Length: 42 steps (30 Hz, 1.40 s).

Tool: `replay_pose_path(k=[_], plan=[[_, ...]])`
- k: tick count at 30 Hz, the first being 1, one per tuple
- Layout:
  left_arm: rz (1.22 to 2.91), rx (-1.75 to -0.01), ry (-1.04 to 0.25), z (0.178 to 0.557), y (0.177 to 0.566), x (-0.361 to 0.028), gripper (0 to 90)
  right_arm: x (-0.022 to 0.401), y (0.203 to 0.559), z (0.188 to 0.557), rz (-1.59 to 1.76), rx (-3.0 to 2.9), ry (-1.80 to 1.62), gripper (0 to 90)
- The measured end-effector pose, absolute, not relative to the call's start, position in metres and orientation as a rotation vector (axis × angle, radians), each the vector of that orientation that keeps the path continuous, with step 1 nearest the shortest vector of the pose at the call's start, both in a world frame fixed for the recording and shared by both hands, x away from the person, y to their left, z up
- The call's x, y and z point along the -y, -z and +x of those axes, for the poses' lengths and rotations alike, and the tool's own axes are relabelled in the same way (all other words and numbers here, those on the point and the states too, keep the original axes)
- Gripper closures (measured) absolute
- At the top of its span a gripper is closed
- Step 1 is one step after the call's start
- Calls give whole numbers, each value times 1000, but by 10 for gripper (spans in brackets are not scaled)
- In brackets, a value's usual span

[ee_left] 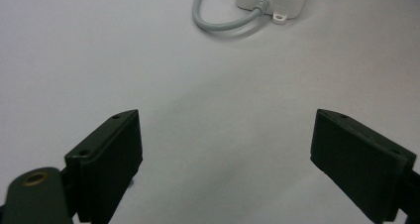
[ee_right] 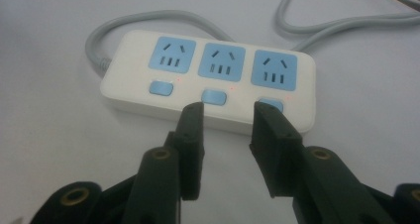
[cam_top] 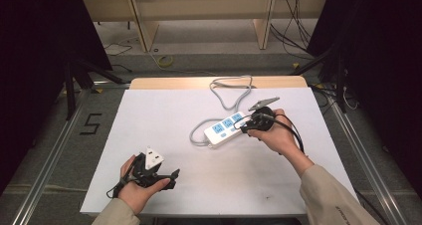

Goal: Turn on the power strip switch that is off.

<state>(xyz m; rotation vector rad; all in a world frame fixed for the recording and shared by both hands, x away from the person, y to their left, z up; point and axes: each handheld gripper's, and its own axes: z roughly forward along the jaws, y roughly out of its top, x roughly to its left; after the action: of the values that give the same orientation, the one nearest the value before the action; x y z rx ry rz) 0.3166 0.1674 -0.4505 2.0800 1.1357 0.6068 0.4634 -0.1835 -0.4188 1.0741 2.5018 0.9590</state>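
One power strip [ee_right: 208, 80] lay on one white sheet [cam_top: 164, 115]. The strip carried three blue sockets [ee_right: 222, 61] and three blue switches [ee_right: 161, 88], with three small red lights [ee_right: 231, 89] beside them. One grey cable [cam_top: 229, 93] ran from it. Two grippers were there, the left gripper [cam_top: 166, 177] and the right gripper [cam_top: 245, 127], each with two black jaws.
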Motion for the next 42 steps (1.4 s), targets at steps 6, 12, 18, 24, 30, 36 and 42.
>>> replay_pose_path(k=[6,12,18,24,30,36,42], plan=[[2079,-1138,-607,316,451,-168,117,200,415,453,1081,-2480,-998,578],[2079,-1141,-607,316,450,-168,116,216,417,441,1098,-2469,-1016,542],[2078,-1141,-608,316,450,-168,116,230,420,427,1119,-2443,-1055,515],[2082,-1141,-607,316,451,-168,116,244,424,413,1129,-2405,-1109,492],[2086,-1140,-607,316,451,-167,115,257,425,397,1115,-2368,-1156,475],[2085,-1139,-604,315,451,-168,114,272,429,380,1118,-2346,-1199,424],[2085,-1137,-602,315,451,-167,114,284,433,364,1124,-2325,-1219,394]])
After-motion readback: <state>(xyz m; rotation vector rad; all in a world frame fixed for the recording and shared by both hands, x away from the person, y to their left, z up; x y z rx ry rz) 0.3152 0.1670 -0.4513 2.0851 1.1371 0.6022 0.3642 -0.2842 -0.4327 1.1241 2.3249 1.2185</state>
